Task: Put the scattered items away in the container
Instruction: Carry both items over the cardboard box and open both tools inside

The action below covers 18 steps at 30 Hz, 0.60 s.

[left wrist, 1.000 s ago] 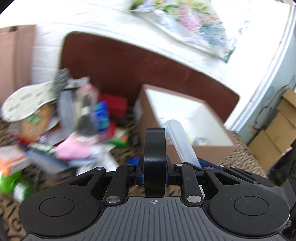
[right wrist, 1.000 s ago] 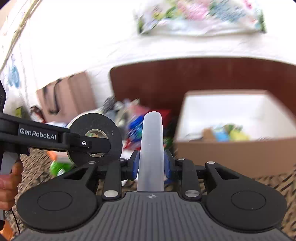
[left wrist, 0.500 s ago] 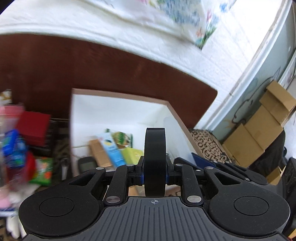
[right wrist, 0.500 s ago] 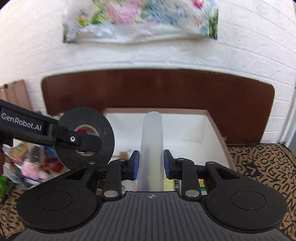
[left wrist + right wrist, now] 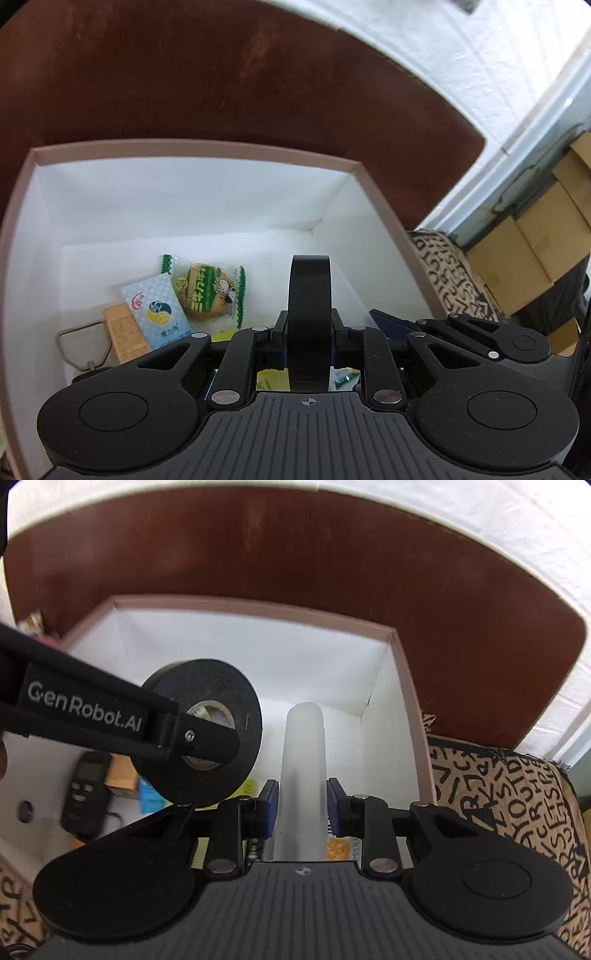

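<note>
1. Our left gripper [image 5: 308,343] is clamped on a black tape roll [image 5: 309,317], which stands on edge between the jaws at the centre of the left wrist view
2. In the right wrist view that same roll [image 5: 207,705] shows side-on at 9 o'clock from the tube, its pale core visible, hanging above the box interior
3. Our right gripper [image 5: 302,808] is closed on a translucent white tube [image 5: 303,775], which points up toward 12 o'clock along the fingers
4. Both held things hang over the open container, a white-lined cardboard box [image 5: 192,147] with a brown rim
5. On the box floor we see a green cookie packet [image 5: 208,290] at about 10 o'clock from the tape roll, and a pale blue sachet [image 5: 157,314] touching its left side
6. A metal wire clip [image 5: 83,347] lies further out at 9 o'clock, near the left wall
7. A dark remote-like handset [image 5: 86,786] lies on the floor at 8 o'clock in the right wrist view
8. Behind the box at 12 o'clock stands a dark brown board [image 5: 295,554]; a patterned cloth [image 5: 517,794] lies at 3 o'clock
</note>
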{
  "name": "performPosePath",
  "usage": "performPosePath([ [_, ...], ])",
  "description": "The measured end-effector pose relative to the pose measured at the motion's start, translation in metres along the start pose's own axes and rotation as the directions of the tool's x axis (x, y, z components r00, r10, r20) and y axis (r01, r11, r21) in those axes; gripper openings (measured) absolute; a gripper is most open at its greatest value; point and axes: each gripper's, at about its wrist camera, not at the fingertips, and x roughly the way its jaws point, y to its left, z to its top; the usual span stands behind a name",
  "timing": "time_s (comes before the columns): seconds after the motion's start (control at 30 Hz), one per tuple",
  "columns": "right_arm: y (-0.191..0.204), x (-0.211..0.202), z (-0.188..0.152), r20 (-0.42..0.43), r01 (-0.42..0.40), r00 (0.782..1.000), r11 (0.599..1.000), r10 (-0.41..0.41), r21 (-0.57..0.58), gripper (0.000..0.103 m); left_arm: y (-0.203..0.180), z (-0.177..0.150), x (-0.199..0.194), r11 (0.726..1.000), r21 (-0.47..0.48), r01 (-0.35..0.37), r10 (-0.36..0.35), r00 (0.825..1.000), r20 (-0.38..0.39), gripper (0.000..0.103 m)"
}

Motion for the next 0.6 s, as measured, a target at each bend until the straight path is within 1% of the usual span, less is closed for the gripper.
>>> performPosePath([
  [0.13,0.002,0.021,0.006,-0.063,0.017,0.998,0.998,-0.021,-0.053,0.031,0.003,0.006,0.016,1.000,0.024,-0.016,0.016,1.000,-0.008,0.017],
  [0.2,0.002,0.025,0.009,-0.090,0.010,0.996,0.998,-0.016,-0.061,0.031,0.003,0.008,0.020,0.999,0.027,-0.030,0.030,1.000,-0.008,0.020],
  [0.23,0.002,0.025,0.010,-0.103,0.007,0.995,0.998,-0.014,-0.065,0.031,0.003,0.009,0.021,0.999,0.024,-0.035,0.035,0.999,-0.007,0.023],
  [0.27,0.002,0.025,0.010,-0.112,0.015,0.993,0.998,-0.022,-0.064,0.031,0.003,0.009,0.022,0.999,0.020,-0.035,0.035,0.999,-0.006,0.036],
  [0.3,0.003,0.025,0.009,-0.119,0.024,0.992,0.998,-0.031,-0.063,0.031,0.003,0.009,0.020,0.999,0.016,-0.028,0.027,1.000,0.008,0.039],
  [0.33,0.003,0.025,0.007,-0.128,0.026,0.991,0.998,-0.033,-0.060,0.032,0.002,0.009,0.016,1.000,0.015,-0.027,0.026,0.999,0.030,0.045],
  [0.37,0.003,0.024,0.006,-0.131,0.020,0.991,0.998,-0.027,-0.055,0.040,0.000,0.009,0.012,1.000,0.018,-0.022,0.021,0.999,0.049,0.063],
  [0.4,0.003,0.021,0.005,-0.125,0.015,0.992,0.999,-0.021,-0.050,0.043,-0.001,0.009,0.003,1.000,0.022,-0.012,0.010,0.997,0.071,0.082],
  [0.43,0.004,0.018,0.003,-0.115,0.008,0.993,0.999,-0.014,-0.052,0.046,-0.003,0.009,-0.004,1.000,0.030,-0.005,0.002,0.995,0.102,0.087],
  [0.47,0.004,0.013,0.002,-0.097,0.005,0.995,0.999,-0.010,-0.051,0.053,-0.005,0.009,-0.010,0.999,0.042,-0.021,0.015,0.991,0.135,0.089],
  [0.5,0.005,0.010,0.002,-0.091,-0.007,0.996,0.999,0.003,-0.045,0.055,-0.008,0.010,-0.016,0.998,0.061,-0.031,0.021,0.987,0.162,0.089],
  [0.53,0.006,0.006,0.002,-0.084,-0.024,0.996,0.999,0.021,-0.036,0.064,-0.010,0.011,-0.021,0.996,0.078,-0.035,0.021,0.984,0.179,0.090],
  [0.57,0.007,0.001,0.001,-0.073,-0.047,0.996,0.999,0.045,-0.025,0.074,-0.011,0.011,-0.026,0.996,0.086,-0.038,0.021,0.982,0.187,0.093],
  [0.6,0.008,-0.003,0.001,-0.061,-0.060,0.996,0.998,0.059,-0.019,0.081,-0.011,0.011,-0.030,0.995,0.085,-0.043,0.025,0.981,0.193,0.097],
])
